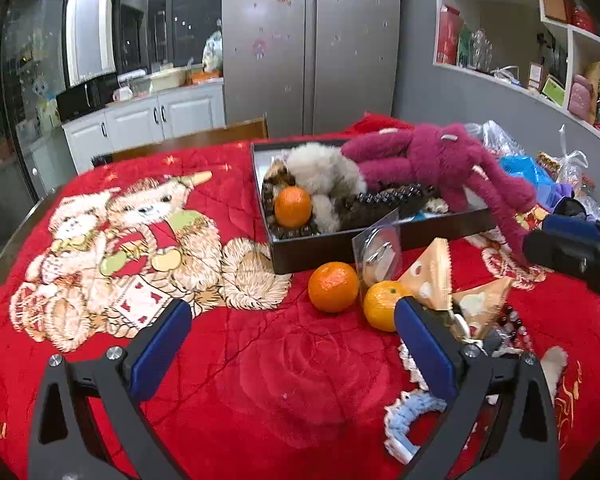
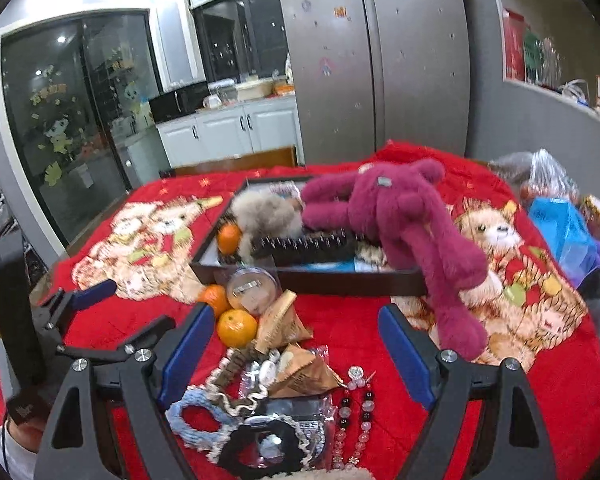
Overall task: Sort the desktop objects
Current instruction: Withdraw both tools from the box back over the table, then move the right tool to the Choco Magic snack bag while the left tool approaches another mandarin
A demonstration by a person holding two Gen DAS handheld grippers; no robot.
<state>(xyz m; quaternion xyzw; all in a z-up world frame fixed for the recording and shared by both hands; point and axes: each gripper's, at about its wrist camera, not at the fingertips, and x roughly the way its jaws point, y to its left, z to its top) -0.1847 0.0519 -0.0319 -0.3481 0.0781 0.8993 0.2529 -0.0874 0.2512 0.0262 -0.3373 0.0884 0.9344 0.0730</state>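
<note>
I hold both grippers spread and empty, left gripper [image 1: 292, 344] near the round orange tangerine [image 1: 333, 287]; next I must straddle it for the dark rectangular box [image 1: 380, 240].

A big silver fridge [image 1: 312, 44] stands at the back with small stickers on its doors. Next to it are white cupboards [image 1: 148, 120] with a black microwave [image 1: 86, 98] on top. White wall shelves [image 1: 540, 40] hold boxes and bags. Dark glass doors [image 2: 80, 120] show cartoon stickers.
</note>
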